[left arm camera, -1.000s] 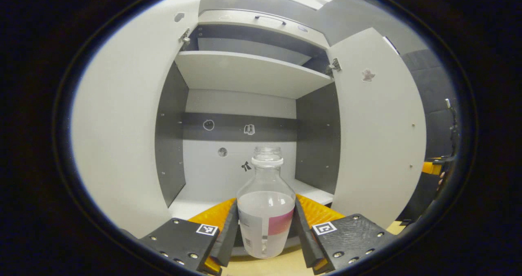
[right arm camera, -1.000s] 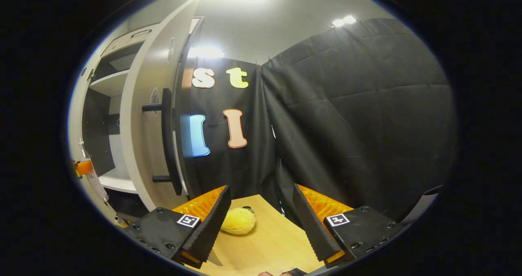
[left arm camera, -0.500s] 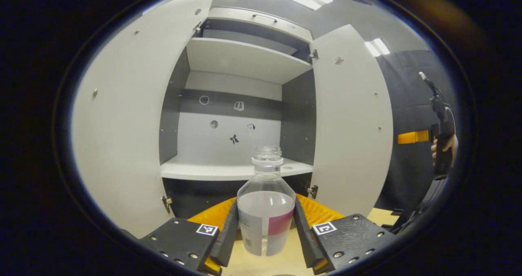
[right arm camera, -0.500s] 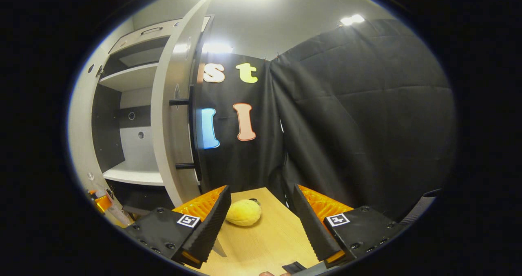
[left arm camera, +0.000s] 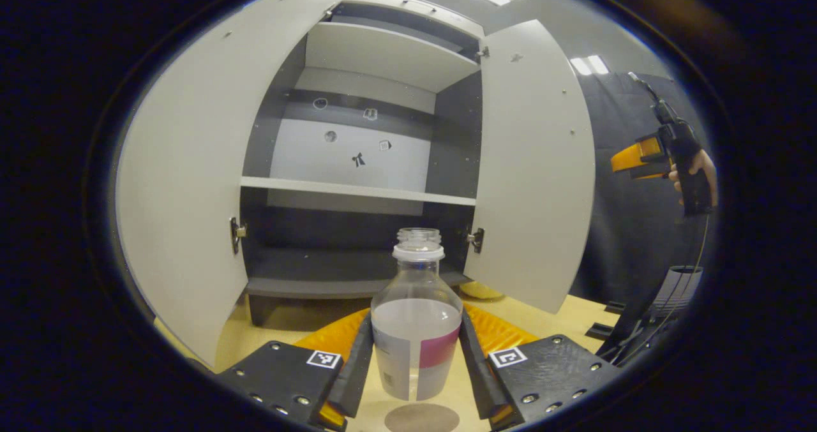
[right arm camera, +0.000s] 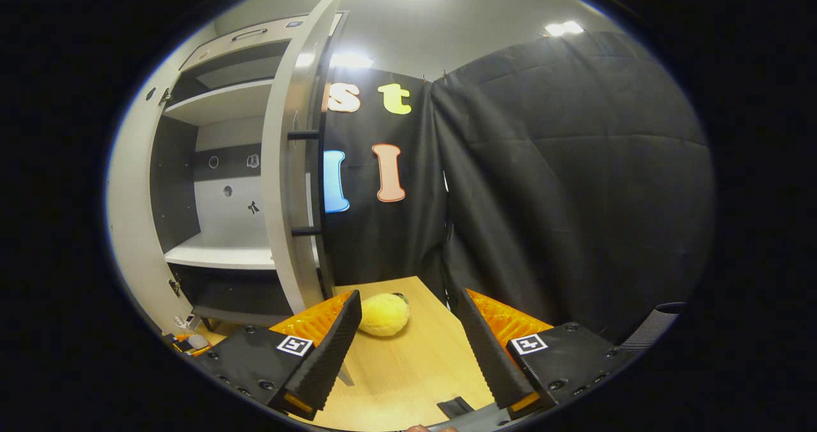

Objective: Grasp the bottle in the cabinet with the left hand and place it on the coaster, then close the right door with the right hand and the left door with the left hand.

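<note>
Left gripper (left arm camera: 416, 362) is clamped on the bottle (left arm camera: 416, 330), both fingers pressing its lower body; bottle upright, long axis vertical, out of the cabinet (left arm camera: 357, 183). Coaster (left arm camera: 422, 417), a flat grey disc on the wood table (left arm camera: 562, 320), lies directly below and slightly nearer than the bottle base, so my read is a short straight descent. Bottle is clear plastic, part-filled, uncapped, with a smooth label. Beyond it both pale matte doors stand open. Right gripper (right arm camera: 408, 349) has its jaws apart, holding nothing, near the right door (right arm camera: 287, 164); a yellow plush toy (right arm camera: 383, 314) sits just past its fingers.

Bottle (left arm camera: 416, 330) above coaster (left arm camera: 421, 417)
</note>
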Demonstrator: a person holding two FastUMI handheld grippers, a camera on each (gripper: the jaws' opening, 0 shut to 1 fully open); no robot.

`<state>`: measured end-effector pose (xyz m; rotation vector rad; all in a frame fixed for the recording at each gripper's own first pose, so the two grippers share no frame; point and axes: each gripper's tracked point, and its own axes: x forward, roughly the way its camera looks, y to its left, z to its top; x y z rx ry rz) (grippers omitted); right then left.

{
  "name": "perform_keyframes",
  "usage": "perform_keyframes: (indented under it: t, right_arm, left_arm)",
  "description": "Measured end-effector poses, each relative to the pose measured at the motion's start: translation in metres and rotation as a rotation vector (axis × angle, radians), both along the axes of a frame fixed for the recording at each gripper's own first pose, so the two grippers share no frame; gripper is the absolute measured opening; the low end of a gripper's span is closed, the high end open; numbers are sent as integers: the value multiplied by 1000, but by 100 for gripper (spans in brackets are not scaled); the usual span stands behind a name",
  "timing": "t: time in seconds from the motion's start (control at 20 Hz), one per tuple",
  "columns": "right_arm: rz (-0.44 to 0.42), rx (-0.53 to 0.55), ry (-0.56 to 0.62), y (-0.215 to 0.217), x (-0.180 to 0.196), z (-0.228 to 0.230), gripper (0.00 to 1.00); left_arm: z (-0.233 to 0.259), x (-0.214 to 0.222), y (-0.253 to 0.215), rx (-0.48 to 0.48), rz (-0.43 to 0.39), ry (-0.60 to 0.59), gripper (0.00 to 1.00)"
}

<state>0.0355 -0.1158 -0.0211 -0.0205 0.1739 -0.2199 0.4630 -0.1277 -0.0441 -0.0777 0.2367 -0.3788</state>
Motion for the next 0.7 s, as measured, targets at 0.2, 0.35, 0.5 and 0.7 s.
perform_keyframes:
  t: [0.2, 0.35, 0.5, 0.7]
  right_arm:
    - [-18, -1, 39, -2, -15, -16, 97]
    - [-31, -4, 70, -4, -19, -24, 97]
    - [-40, 17, 92, -6, -18, -34, 97]
    - [-35, 50, 132, 2, -21, -48, 97]
  left_arm:
    - [-5, 13, -6, 8, -2, 51, 69]
    - [-8, 15, -6, 16, -15, 67, 69]
    - [-17, 14, -16, 45, -33, 73, 69]
    - [-27, 14, -23, 75, -44, 85, 77]
